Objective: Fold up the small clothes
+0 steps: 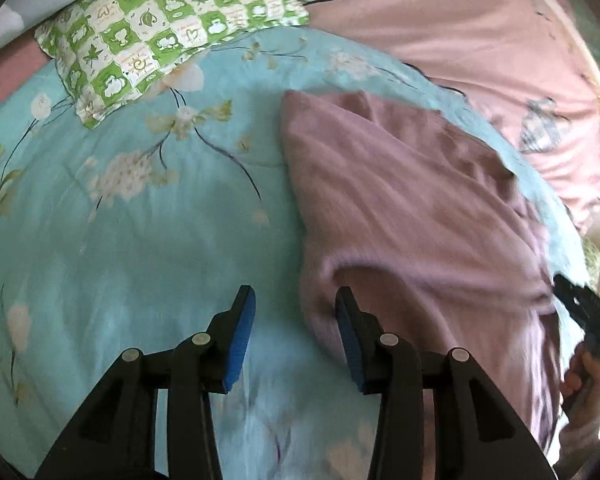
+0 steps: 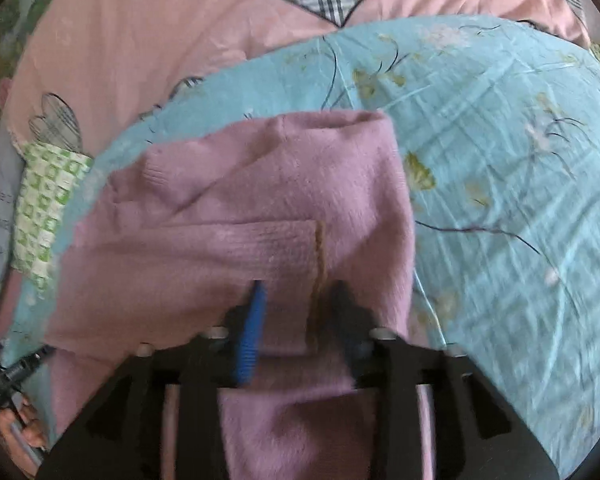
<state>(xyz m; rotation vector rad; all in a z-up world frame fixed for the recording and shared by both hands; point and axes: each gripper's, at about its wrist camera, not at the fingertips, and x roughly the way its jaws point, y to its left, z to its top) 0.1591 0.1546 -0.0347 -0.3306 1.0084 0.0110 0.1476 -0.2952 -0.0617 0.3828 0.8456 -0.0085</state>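
A mauve knitted sweater (image 1: pixel 399 200) lies partly folded on a light blue floral quilt (image 1: pixel 140 220). My left gripper (image 1: pixel 295 294) hangs open above the quilt, its right finger (image 1: pixel 349 320) at the sweater's left edge and nothing gripped. In the right wrist view the sweater (image 2: pixel 280 160) fills the middle, with a ribbed sleeve cuff (image 2: pixel 276 244) folded across its body. My right gripper (image 2: pixel 300 286) stands open just over that cuff; the cuff's tan edge lies in the gap between its fingers, not pinched. The right gripper also shows at the left wrist view's right edge (image 1: pixel 583 308).
A green-and-white checked pillow (image 1: pixel 160 20) sits at the quilt's far left. A pink sheet (image 1: pixel 479 32) with plaid heart patches spreads beyond the quilt (image 2: pixel 499 200). A person's hand (image 1: pixel 583 376) holds the right gripper; another hand (image 2: pixel 20 428) shows at lower left in the right wrist view.
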